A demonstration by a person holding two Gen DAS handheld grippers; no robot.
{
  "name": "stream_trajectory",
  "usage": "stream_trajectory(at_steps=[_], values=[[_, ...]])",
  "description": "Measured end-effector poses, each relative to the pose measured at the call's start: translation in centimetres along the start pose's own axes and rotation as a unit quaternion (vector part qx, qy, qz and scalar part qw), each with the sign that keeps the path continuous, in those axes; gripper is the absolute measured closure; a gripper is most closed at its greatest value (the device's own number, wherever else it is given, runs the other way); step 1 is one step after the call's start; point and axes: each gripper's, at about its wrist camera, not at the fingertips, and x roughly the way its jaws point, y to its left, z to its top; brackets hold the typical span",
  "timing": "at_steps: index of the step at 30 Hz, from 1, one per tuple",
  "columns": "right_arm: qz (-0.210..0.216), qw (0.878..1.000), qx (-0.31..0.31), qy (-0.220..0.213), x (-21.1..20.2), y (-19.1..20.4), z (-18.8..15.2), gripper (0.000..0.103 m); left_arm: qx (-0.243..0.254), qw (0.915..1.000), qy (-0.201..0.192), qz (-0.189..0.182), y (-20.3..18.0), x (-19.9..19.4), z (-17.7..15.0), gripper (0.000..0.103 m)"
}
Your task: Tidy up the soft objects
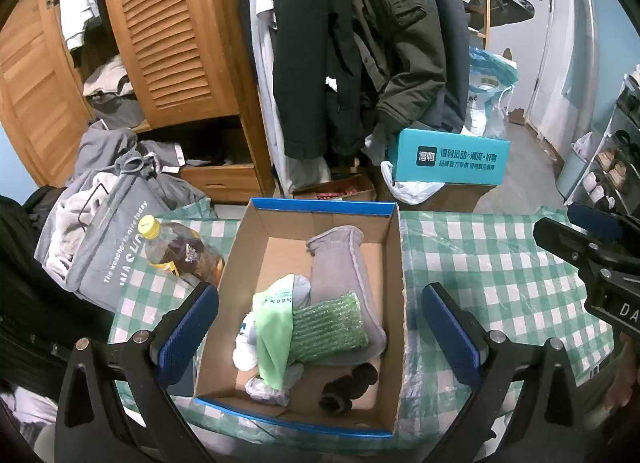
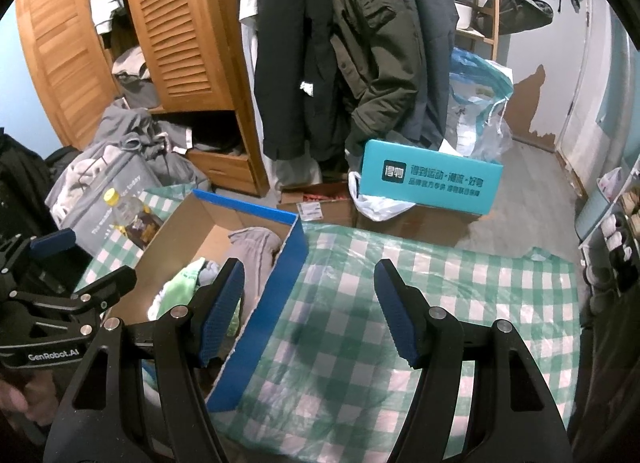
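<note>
Green-checked cloth (image 2: 460, 303) covers your table, with coats (image 1: 360, 43) hanging behind it. Your left gripper (image 1: 320, 327) hovers over the cardboard box (image 1: 394, 263), jaws spread wide and empty. Inside lie a grey cloth (image 1: 340, 263), green bubble wrap (image 1: 332, 327) and a black sock (image 1: 348, 387). Your right gripper (image 2: 310, 311) straddles the box's blue wall, jaws apart, gripping nothing.

Checked tabletop with a box and a bottle

A table (image 1: 500, 263) in a green-and-white checked cloth under clear plastic carries an open cardboard box (image 1: 394, 303) with a blue rim at its centre; a yellow-capped bottle (image 1: 180, 251) lies on its side at ten o'clock, just beside the box.
</note>
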Motion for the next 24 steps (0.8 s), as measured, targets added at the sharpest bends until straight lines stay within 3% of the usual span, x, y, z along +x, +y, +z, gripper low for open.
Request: stream_trajectory(at_steps=[24], values=[[-0.001,1.000,-0.003,0.001,-0.03,-0.33,0.01,0.036,0.003,1.0000,0.001,0.004,0.04,0.05,-0.23,0.001]])
